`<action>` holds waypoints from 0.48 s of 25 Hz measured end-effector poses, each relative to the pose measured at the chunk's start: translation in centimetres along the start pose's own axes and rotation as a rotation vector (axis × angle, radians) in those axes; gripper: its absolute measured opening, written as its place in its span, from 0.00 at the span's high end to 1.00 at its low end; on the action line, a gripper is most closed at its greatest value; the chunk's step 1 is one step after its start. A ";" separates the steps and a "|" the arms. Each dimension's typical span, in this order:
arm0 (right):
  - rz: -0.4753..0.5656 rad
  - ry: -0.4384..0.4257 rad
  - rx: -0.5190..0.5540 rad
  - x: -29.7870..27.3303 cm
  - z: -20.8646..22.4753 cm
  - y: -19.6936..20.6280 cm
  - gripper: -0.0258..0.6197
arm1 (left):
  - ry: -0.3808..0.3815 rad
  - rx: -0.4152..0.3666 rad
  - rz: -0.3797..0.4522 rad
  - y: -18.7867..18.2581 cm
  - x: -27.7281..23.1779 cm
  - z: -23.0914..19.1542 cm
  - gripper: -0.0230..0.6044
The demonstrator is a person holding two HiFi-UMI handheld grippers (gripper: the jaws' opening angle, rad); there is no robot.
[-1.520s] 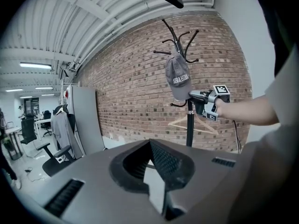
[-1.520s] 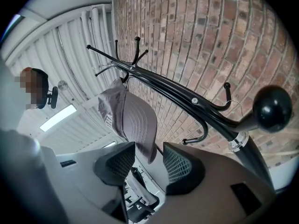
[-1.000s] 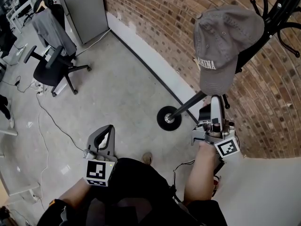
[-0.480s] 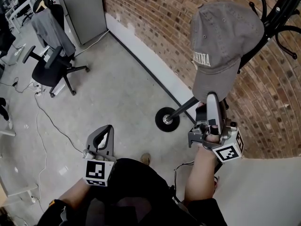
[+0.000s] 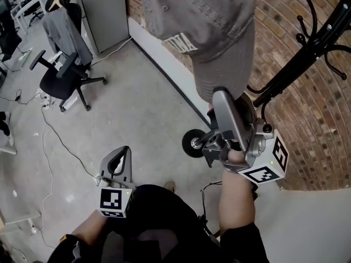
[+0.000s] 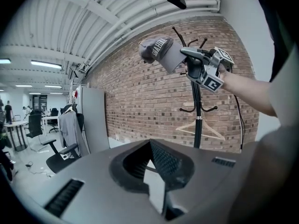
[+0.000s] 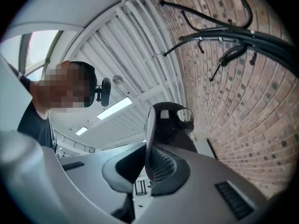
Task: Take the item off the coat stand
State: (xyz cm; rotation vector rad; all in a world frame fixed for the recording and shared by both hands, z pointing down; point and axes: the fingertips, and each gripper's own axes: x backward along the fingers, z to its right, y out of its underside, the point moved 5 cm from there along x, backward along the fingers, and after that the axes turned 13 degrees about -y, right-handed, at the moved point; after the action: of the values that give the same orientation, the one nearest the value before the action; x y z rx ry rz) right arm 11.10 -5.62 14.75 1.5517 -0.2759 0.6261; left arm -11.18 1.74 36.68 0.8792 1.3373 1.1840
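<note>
A grey cap (image 5: pixel 203 26) with white lettering hangs from my right gripper (image 5: pixel 220 98), whose jaws are shut on the end of its brim. The cap is off the black coat stand (image 5: pixel 285 75) and to its left, held high near the head camera. In the right gripper view the brim (image 7: pixel 148 134) shows edge-on between the jaws, with the stand's hooks (image 7: pixel 224 31) above. The left gripper view shows the cap (image 6: pixel 159 50) and right gripper (image 6: pixel 192 59) in front of the stand's pole (image 6: pixel 197 125). My left gripper (image 5: pixel 123 153) is low at the left, shut and holding nothing.
A brick wall (image 5: pixel 307 125) runs behind the stand, whose round base (image 5: pixel 194 143) rests on the concrete floor. A bare wooden hanger (image 6: pixel 198 129) hangs on the pole. A black office chair (image 5: pixel 63 78), a hanging grey garment (image 5: pixel 66 32) and floor cables (image 5: pixel 55 141) are at the left.
The right gripper closed on the cap's brim, then lifted the cap off the stand's hook and carried it up and to the left. The left gripper stayed put.
</note>
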 end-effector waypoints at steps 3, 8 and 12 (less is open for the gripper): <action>-0.027 -0.001 -0.136 -0.5 -1.1 5.0 0.91 | -0.046 0.022 -0.005 0.5 0.8 -1.9 0.92; -0.083 0.078 -0.384 2.1 -3.4 13.6 0.91 | -0.098 0.050 -0.034 1.7 1.8 -3.6 0.92; -0.163 0.168 -0.491 6.2 -6.1 18.7 0.91 | -0.094 0.057 -0.056 3.4 2.4 -3.2 0.92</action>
State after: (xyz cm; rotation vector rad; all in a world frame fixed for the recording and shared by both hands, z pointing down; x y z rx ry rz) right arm 4.86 -0.17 33.61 1.0315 -0.1585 0.5096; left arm -15.11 4.33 39.10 0.9211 1.3169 1.0535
